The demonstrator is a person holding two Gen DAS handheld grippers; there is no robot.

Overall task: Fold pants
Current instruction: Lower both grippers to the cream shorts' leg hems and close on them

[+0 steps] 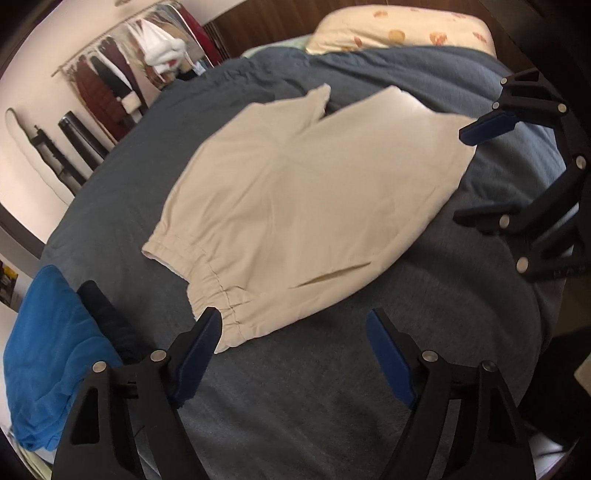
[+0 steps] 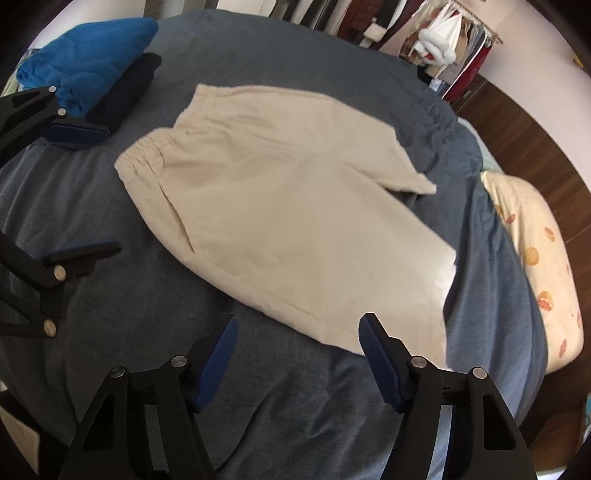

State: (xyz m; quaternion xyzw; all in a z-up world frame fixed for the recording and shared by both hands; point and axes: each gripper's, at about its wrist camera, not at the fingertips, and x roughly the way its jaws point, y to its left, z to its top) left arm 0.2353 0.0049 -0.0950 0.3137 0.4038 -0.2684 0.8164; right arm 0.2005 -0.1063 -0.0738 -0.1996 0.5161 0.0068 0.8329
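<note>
Beige short pants [image 1: 295, 199] lie spread flat on a dark blue bedspread [image 1: 295, 387], with the elastic waistband toward the near left and the two legs toward the pillow. My left gripper [image 1: 291, 325] is open and empty just in front of the waistband corner. My right gripper [image 2: 299, 325] is open and empty at the hem of the near leg of the pants [image 2: 295, 221]. Each gripper shows in the other's view: the right one at the right edge [image 1: 476, 173], the left one at the left edge [image 2: 99, 192].
A folded bright blue garment [image 1: 48, 350] on a dark folded one [image 1: 107, 314] lies at the bed's corner by the left gripper. A patterned pillow [image 1: 399, 29] lies at the head of the bed. A clothes rack [image 1: 110, 81] stands along the wall.
</note>
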